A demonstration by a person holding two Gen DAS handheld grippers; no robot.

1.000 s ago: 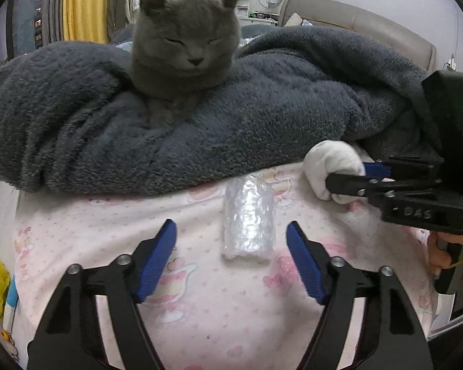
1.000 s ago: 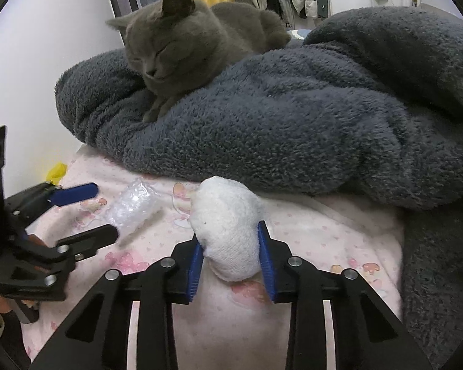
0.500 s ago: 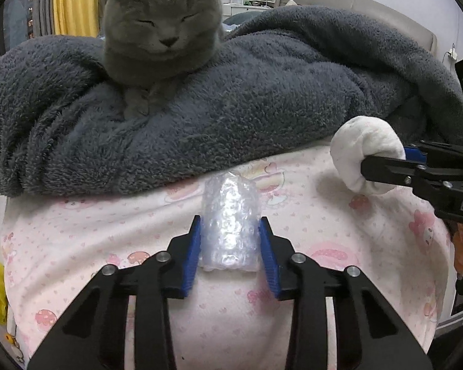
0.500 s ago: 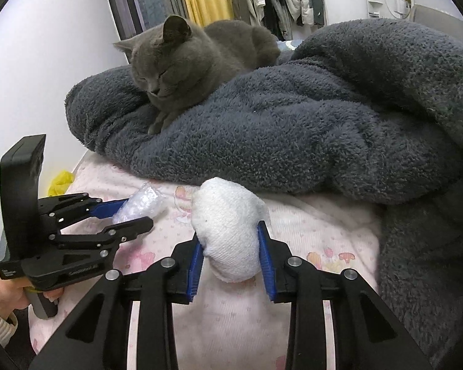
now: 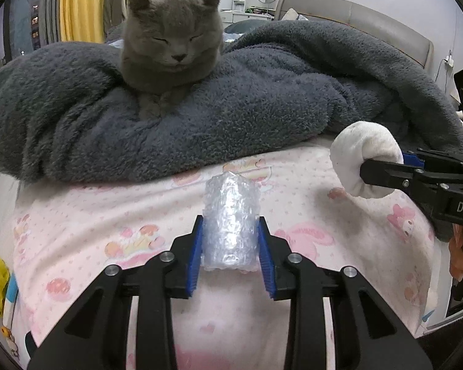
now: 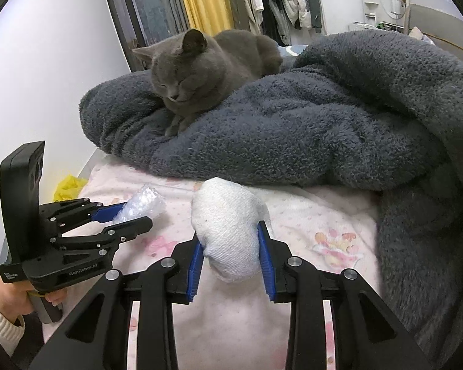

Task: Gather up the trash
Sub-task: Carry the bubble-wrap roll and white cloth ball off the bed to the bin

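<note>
Left tool [image 5: 230,254] grips a clear crumpled bubble-wrap roll [image 5: 230,219] mid-length above the pink printed bedsheet [image 5: 77,225] — light, springy, slippery. Right tool [image 6: 230,257] pinches a soft white balled sock [image 6: 228,219] — squashy, secure.

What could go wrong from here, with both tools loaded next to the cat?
1. The left tool pinches the bubble wrap only at its near end; the soft roll could squash and slip out on the lift.
2. The right tool holds the white wad by its lower part, so it might sag or pull free.
3. The cat dozes on the blanket close behind; a sudden move might startle it.
</note>
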